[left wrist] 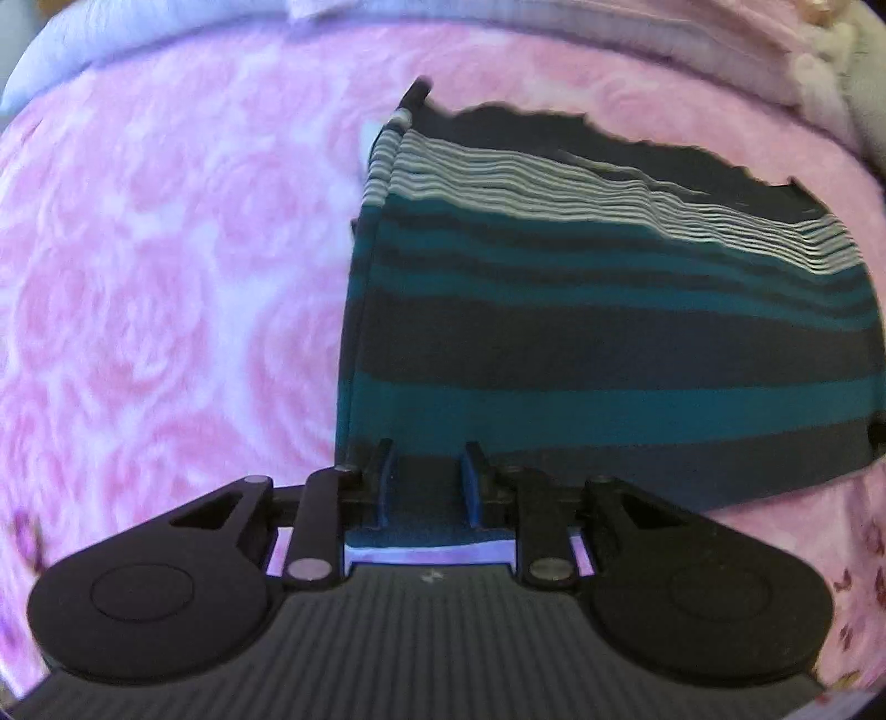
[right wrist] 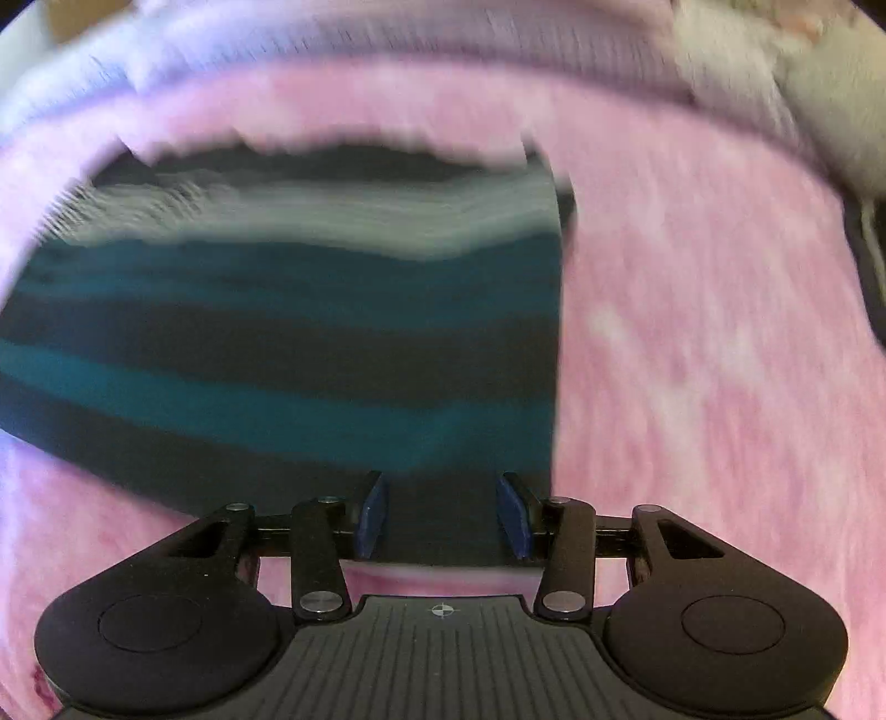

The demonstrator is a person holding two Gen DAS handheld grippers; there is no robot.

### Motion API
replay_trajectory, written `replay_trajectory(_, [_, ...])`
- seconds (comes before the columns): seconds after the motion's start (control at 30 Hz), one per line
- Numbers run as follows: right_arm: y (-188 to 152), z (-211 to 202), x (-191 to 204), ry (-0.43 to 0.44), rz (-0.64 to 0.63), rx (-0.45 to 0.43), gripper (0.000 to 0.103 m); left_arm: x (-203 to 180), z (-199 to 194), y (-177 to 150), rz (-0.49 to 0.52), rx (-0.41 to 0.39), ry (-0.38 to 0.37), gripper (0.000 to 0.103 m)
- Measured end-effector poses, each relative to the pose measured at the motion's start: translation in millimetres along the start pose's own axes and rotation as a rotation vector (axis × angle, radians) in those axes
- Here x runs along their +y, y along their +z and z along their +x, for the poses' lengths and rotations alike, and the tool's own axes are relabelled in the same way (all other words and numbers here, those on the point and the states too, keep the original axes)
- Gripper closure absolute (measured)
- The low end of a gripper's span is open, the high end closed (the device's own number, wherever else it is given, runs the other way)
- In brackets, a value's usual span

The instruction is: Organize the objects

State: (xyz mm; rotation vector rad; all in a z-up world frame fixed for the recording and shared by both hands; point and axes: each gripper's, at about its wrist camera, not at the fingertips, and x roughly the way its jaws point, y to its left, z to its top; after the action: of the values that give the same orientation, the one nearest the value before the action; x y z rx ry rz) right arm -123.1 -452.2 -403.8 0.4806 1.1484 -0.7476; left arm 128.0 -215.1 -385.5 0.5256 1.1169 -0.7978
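Down on a pink rose-patterned fleece blanket (left wrist: 166,304): a folded knit cloth in dark grey and teal bands with thin white stripes (left wrist: 609,332), filling the centre and right of the left wrist view. Near hem tucked right in between the blue pads (left wrist: 387,487) of the left gripper (left wrist: 429,476), at bottom centre. Narrow gap there, teal fabric filling it; hard to say whether actually pinched or merely sitting around the hem. Over to the right wrist view, badly blurred: same cloth (right wrist: 277,332) across the left and centre, its straight side edge running down just right of the right gripper (right wrist: 443,509). Blue pads (right wrist: 372,515) standing well apart here, straddling the near hem at its corner, not squeezing it, fabric flat between them. Blanket (right wrist: 692,360) all down the right side. By way of markings, just a small crosshair symbol (right wrist: 441,610) on the ribbed black body, bottom centre. Pale lavender bedding (left wrist: 166,33) curving along the top edge.
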Motion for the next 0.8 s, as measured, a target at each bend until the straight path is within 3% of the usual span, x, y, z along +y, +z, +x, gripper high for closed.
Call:
replay_trajectory(0.17, [21,-52,5,0.067,0.058,-0.037,0.060,-22,-44,22,0.024,0.038,0.026,0.074])
replay_trajectory(0.33, [26,-98,17,0.138,0.069,-0.049,0.035,-47,-92,30,0.062,0.047,0.025,0.058])
replay_trajectory(0.43, [23,-115,27,0.161,0.047,-0.039,0.032,-58,-111,29,0.084,0.042,0.031,0.051])
replay_trajectory(0.8, [-10,-147,34,0.180,0.016,0.022,0.031,-84,-146,7,0.132,0.081,0.015,0.047])
